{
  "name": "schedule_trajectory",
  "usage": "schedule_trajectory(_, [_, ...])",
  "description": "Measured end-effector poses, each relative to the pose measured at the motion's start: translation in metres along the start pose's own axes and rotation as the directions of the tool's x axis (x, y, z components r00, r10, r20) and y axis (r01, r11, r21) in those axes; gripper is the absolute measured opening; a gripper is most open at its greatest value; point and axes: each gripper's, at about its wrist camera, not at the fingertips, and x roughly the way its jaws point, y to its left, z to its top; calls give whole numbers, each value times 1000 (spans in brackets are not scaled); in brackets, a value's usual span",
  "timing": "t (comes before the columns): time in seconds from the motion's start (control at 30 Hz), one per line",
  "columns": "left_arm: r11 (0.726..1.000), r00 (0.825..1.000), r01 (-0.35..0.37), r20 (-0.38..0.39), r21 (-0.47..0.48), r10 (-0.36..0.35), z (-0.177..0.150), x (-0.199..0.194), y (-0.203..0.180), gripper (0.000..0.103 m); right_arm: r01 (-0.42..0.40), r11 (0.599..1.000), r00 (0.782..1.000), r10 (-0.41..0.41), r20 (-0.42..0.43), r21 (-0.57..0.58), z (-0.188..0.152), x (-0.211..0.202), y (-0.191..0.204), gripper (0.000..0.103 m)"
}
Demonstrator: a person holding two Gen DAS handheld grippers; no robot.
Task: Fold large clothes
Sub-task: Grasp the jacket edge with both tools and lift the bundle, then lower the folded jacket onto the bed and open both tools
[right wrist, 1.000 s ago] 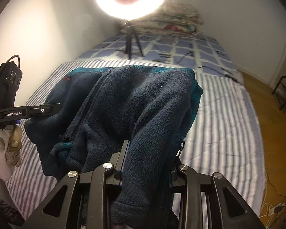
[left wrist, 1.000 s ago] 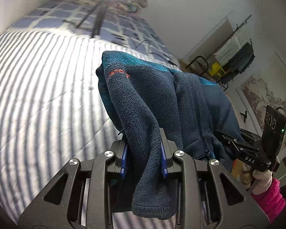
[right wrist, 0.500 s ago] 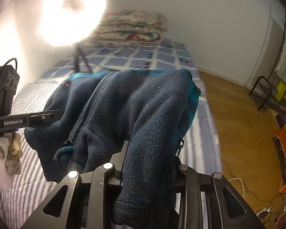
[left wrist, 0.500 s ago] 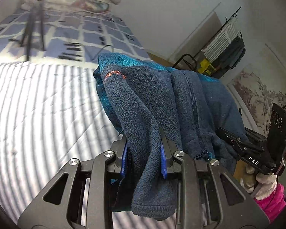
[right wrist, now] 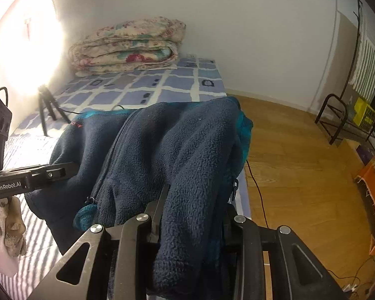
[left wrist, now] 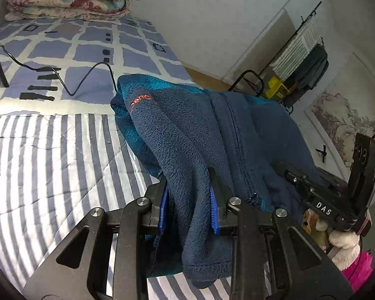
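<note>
A navy fleece jacket (left wrist: 192, 135) with teal lining, a front zip and an orange logo hangs in the air between both grippers, above the striped bed (left wrist: 50, 155). My left gripper (left wrist: 188, 187) is shut on one edge of the jacket, and fleece drapes over its fingers. My right gripper (right wrist: 195, 200) is shut on the other edge of the same jacket (right wrist: 162, 145). Each gripper shows in the other's view: the right one (left wrist: 322, 195) at the right, the left one (right wrist: 25, 177) at the left.
A folded floral quilt (right wrist: 127, 45) lies at the head of the bed on a checked blue sheet (left wrist: 75, 50). A ring light on a tripod (right wrist: 45, 110) stands on the bed with a black cable (left wrist: 70, 85). Wood floor (right wrist: 300, 175) and a clothes rack (left wrist: 300, 57) are to the right.
Both grippers have swung to the right with the jacket still held. The views now face the head of the bed and the floor beside it; the ring light has slid to the left.
</note>
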Motion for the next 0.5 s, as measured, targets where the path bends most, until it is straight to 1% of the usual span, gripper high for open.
schedule_trajectory(0.13, [999, 999, -38, -8, 20, 38, -2, 14, 10, 25, -7, 1000, 1000, 8, -19, 16, -6, 28, -13, 29])
schedule_trajectory(0.17, [999, 998, -53, -25, 13, 53, -1, 17, 17, 25, -5, 1000, 1000, 6, -27, 25, -8, 35, -19, 29])
schedule_trajectory(0.23, [997, 995, -71, -67, -21, 70, -2, 24, 33, 26, -16, 997, 998, 21, -61, 77, -14, 50, -37, 30])
schedule_trajectory(0.27, [997, 994, -73, -83, -35, 70, -5, 25, 39, 26, -32, 992, 995, 43, -85, 124, -18, 58, -48, 32])
schedule_trajectory(0.3, [996, 994, -65, -93, -54, 59, -7, 27, 46, 28, -46, 986, 993, 63, -98, 162, -23, 65, -58, 34])
schedule_trajectory(0.37, [997, 994, -61, -89, -51, 56, -9, 26, 49, 29, -44, 982, 994, 62, -91, 186, -31, 69, -64, 45])
schedule_trajectory(0.43, [997, 994, -76, -86, -33, 73, -11, 25, 45, 30, -22, 982, 995, 40, -89, 187, -35, 71, -66, 51])
schedule_trajectory(0.5, [996, 993, -90, -82, -29, 87, -12, 20, 40, 30, -14, 978, 995, 35, -98, 208, -37, 71, -68, 53])
